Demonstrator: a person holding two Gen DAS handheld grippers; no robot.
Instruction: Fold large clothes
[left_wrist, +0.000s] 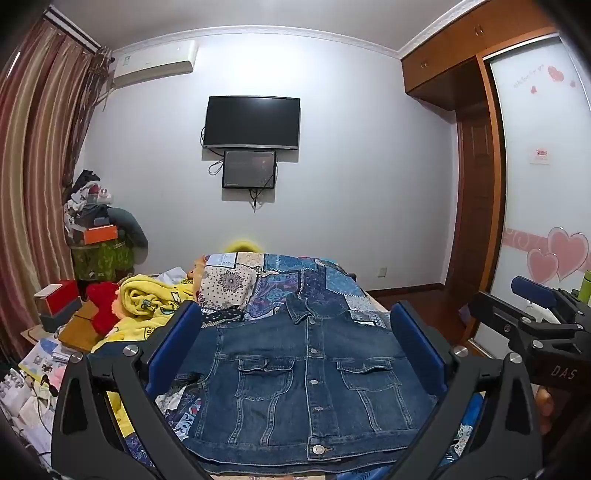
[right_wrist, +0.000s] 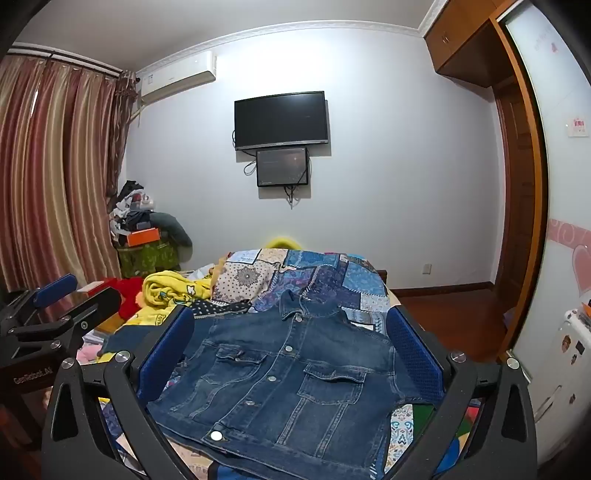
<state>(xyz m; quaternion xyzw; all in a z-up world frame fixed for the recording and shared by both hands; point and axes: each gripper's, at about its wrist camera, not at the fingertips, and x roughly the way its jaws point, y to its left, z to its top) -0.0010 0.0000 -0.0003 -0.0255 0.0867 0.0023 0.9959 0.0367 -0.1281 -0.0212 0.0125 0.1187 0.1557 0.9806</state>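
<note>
A dark blue denim jacket (left_wrist: 306, 380) lies buttoned and front up on the bed, collar pointing away; its sleeves are folded in out of sight. In the left wrist view my left gripper (left_wrist: 295, 317) stands open above the jacket's near hem, its blue pads (left_wrist: 173, 339) wide apart with nothing between them. My right gripper (right_wrist: 291, 321) is open too and hovers over the same jacket (right_wrist: 288, 376) from slightly to the right, touching nothing. Each gripper shows in the other's view, the right gripper (left_wrist: 535, 295) at the right edge and the left gripper (right_wrist: 55, 291) at the left edge.
The jacket rests on a blue patchwork quilt (left_wrist: 295, 280). A yellow blanket (left_wrist: 147, 302) and a red plush item (left_wrist: 103, 302) lie to its left. Papers and boxes (left_wrist: 55, 306) crowd the left side. A wardrobe (left_wrist: 535, 166) stands at the right, a television (left_wrist: 253, 122) on the far wall.
</note>
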